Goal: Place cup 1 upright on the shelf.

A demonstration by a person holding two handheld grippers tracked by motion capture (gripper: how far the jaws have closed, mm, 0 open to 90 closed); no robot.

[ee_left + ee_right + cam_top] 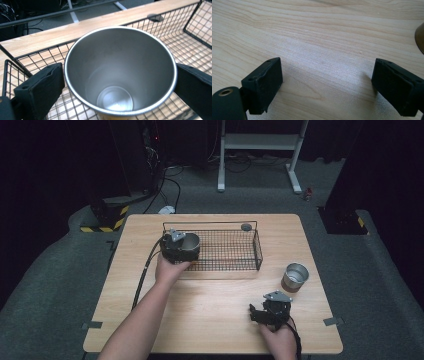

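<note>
A steel cup [191,245] [120,65] stands upright at the left end of a black wire basket [258,251] [192,32]. My left gripper [183,247] [120,82] is shut on it, one black jaw on each side just below the rim. I cannot tell whether the cup rests on the mesh floor. A second steel cup [295,275] with a brown lower band stands on the table, right of the basket; its edge [420,37] shows in the right gripper view. My right gripper [258,313] [327,85] is open, low over bare wood in front of that cup.
The wooden table [210,305] has a round grey disc [246,226] [155,17] set in it behind the basket. The basket's remaining mesh holds nothing. A white metal frame [260,142] and cables [167,185] are on the floor beyond the far edge.
</note>
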